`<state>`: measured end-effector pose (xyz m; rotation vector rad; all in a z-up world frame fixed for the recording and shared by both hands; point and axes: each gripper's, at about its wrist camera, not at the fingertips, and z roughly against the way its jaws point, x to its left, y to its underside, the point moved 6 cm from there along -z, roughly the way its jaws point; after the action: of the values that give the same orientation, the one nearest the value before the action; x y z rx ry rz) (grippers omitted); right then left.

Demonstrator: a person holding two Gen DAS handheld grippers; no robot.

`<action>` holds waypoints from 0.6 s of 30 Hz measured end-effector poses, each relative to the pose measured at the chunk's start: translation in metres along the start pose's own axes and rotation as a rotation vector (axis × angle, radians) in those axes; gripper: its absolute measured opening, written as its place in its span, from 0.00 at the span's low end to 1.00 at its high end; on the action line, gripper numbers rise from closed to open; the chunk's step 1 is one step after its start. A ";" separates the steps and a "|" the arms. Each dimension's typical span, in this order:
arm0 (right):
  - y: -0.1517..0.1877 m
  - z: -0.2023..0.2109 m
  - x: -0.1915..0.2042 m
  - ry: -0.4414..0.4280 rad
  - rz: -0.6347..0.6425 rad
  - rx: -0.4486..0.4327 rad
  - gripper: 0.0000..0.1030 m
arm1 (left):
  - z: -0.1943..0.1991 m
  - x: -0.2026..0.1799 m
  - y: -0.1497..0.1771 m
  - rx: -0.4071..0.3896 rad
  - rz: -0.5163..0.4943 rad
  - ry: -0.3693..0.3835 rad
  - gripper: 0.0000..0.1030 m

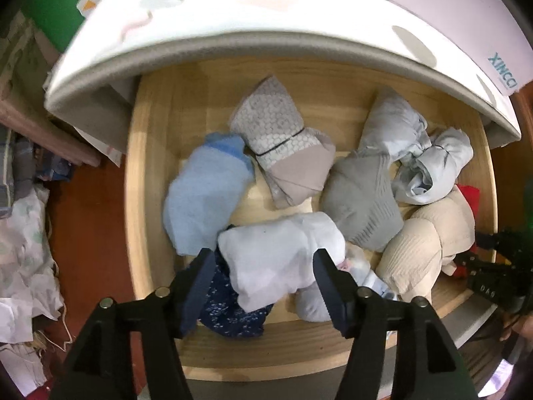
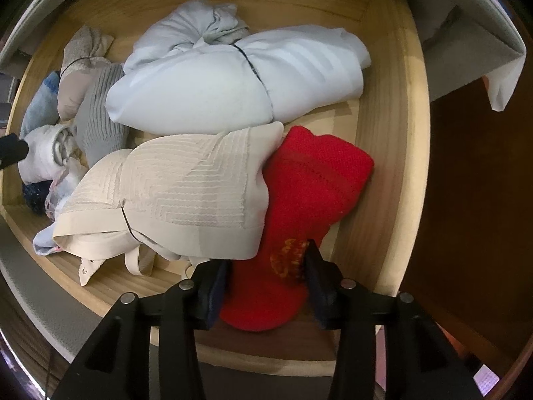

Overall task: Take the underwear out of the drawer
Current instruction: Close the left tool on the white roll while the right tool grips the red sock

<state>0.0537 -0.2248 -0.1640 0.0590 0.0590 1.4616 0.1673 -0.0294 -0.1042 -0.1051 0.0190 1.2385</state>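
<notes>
An open wooden drawer [image 1: 150, 180] holds several rolled garments. My left gripper [image 1: 263, 266] is open, its fingers on either side of a white bundle [image 1: 279, 256] at the drawer's front; a navy floral piece [image 1: 230, 313] lies under it. My right gripper [image 2: 266, 273] straddles a red knitted piece [image 2: 299, 206] at the drawer's right front [image 2: 393, 166], its fingers against both sides of the cloth. A beige ribbed bundle [image 2: 166, 193] lies beside the red piece and overlaps it. The right gripper [image 1: 479, 260] also shows at the right edge of the left wrist view.
Other bundles in the drawer: light blue [image 1: 203, 193], patterned taupe [image 1: 283, 143], grey ribbed [image 1: 359, 196], pale blue satin [image 2: 233, 80]. A white mattress edge [image 1: 266, 26] overhangs the drawer's back. Crumpled cloth [image 1: 23, 250] lies on the red-brown floor at left.
</notes>
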 end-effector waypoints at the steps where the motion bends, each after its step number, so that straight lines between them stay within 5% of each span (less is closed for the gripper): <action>1: 0.000 -0.001 0.001 0.006 0.005 -0.002 0.42 | -0.004 -0.001 0.000 0.014 0.000 0.002 0.62; 18: -0.013 -0.019 0.020 0.127 0.088 0.034 0.46 | -0.044 -0.028 -0.022 0.044 0.025 -0.072 0.75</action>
<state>0.0675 -0.2061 -0.1837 -0.0036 0.1872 1.5512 0.1807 -0.0669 -0.1441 -0.0225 -0.0147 1.2658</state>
